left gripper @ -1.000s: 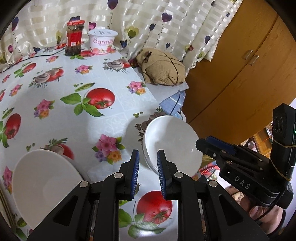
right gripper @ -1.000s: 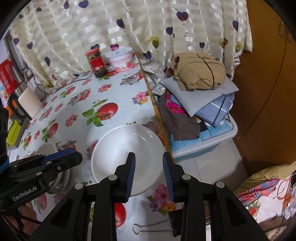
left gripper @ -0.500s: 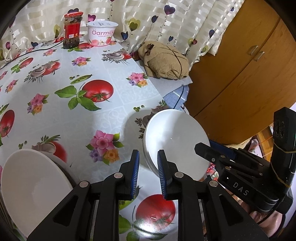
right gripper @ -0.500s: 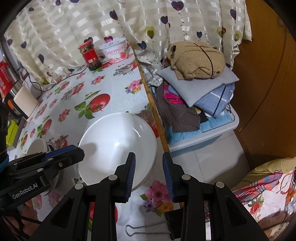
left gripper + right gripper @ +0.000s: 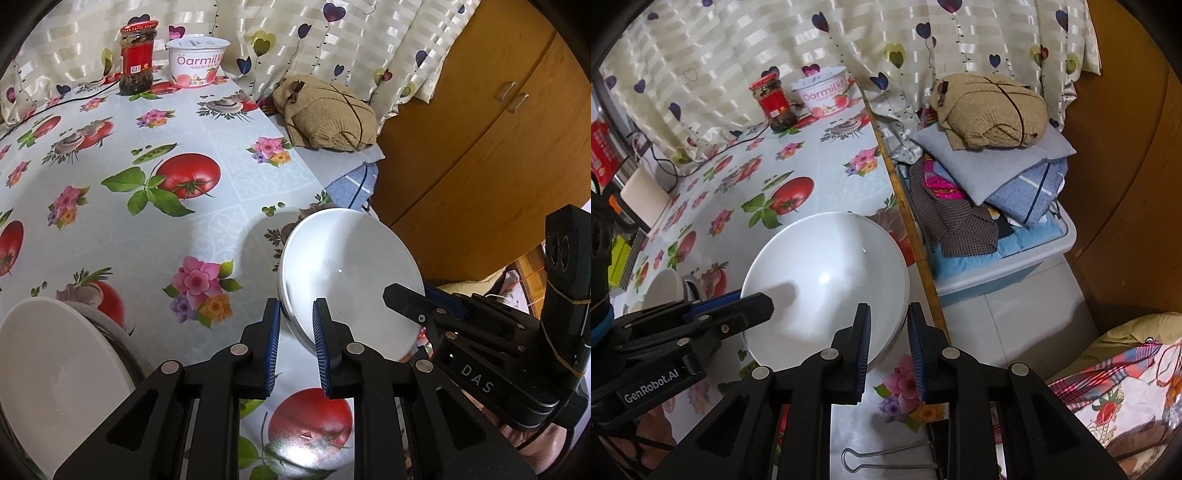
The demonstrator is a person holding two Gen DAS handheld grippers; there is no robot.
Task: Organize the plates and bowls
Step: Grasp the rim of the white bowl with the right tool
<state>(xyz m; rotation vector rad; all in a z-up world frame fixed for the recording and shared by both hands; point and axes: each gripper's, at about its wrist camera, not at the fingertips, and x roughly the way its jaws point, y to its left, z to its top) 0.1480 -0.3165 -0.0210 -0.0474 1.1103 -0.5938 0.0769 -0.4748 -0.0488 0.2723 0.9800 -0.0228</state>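
Both claws straddle the white bowl (image 5: 827, 284) at the tablecloth (image 5: 147, 229) edge, left gripper (image 5: 295, 343) and right gripper (image 5: 888, 349) jaws having just been closing over opposite near rim sections, contact unclear, seemingly to lift it toward the second bowl (image 5: 55, 373) left of the left claw.

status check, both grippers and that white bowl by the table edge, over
Left gripper and right gripper both closing on the white bowl, one at each rim. Bowl tilted at table edge. Second white dish to the left. Nothing blocking.
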